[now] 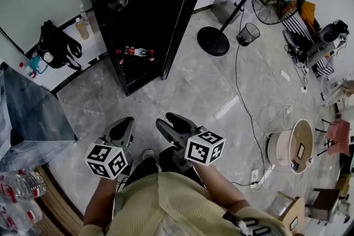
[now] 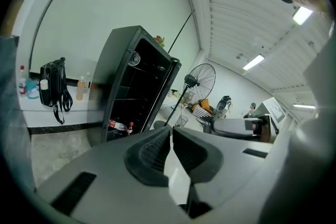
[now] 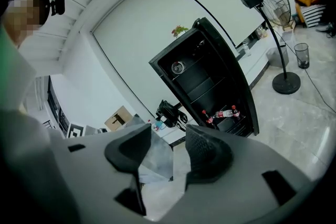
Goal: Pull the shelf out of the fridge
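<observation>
Grey marbled floor [image 1: 188, 94], as seen from the head view. Standing on it at twelve o'clock: a black fridge [image 1: 138, 3], door open. At one o'clock: a round black fan base [image 1: 213, 41], with a wire bin [image 1: 248, 34] just beside. Near three o'clock: a pale flat slab [image 1: 227, 108]. At four o'clock: a round tub [image 1: 290, 146] and a power strip [image 1: 255, 177] on its cable. Inside the fridge: a lower shelf [image 1: 138, 59] bearing cola bottles [image 1: 134, 52]. Along the wall at ten o'clock: a low white counter [image 1: 72, 68] carrying a black bag [image 1: 55, 44], an orange bottle [image 1: 83, 27] and a teal bottle [image 1: 34, 63].
</observation>
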Available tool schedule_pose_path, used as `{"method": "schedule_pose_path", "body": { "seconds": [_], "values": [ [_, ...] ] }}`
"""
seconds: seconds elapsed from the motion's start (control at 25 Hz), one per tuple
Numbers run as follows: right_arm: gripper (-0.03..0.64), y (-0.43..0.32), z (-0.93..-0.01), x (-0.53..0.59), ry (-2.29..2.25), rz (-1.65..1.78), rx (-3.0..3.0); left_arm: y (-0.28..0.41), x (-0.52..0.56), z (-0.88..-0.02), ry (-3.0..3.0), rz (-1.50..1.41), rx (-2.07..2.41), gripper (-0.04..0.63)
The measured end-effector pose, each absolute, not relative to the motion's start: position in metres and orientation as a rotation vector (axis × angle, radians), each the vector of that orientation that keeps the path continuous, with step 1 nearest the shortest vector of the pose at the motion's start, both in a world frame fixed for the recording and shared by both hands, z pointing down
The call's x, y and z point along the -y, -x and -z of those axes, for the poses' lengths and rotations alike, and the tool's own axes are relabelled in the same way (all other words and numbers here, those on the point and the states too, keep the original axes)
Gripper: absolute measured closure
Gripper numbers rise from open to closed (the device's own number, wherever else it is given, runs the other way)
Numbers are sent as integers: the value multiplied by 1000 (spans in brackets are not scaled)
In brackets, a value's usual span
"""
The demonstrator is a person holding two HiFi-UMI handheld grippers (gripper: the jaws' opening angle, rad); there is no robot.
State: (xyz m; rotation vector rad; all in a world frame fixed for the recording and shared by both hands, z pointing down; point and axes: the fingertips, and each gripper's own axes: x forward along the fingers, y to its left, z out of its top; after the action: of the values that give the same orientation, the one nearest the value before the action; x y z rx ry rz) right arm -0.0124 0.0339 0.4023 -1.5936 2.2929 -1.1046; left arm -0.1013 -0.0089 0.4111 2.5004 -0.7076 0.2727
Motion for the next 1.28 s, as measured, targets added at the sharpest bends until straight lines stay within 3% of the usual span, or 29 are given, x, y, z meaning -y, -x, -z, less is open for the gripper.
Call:
{"method": "schedule_pose_path", "body": {
  "seconds": [0.76,1.28],
  "values": [
    [407,-98,-448,121,1358,1376,-2168,14,119,-435,-2366,-130,1042,571],
    [407,-121,-507,208,1317,1480,-2140,0,180,-481,-2267,-86,1309,571]
  ]
}}
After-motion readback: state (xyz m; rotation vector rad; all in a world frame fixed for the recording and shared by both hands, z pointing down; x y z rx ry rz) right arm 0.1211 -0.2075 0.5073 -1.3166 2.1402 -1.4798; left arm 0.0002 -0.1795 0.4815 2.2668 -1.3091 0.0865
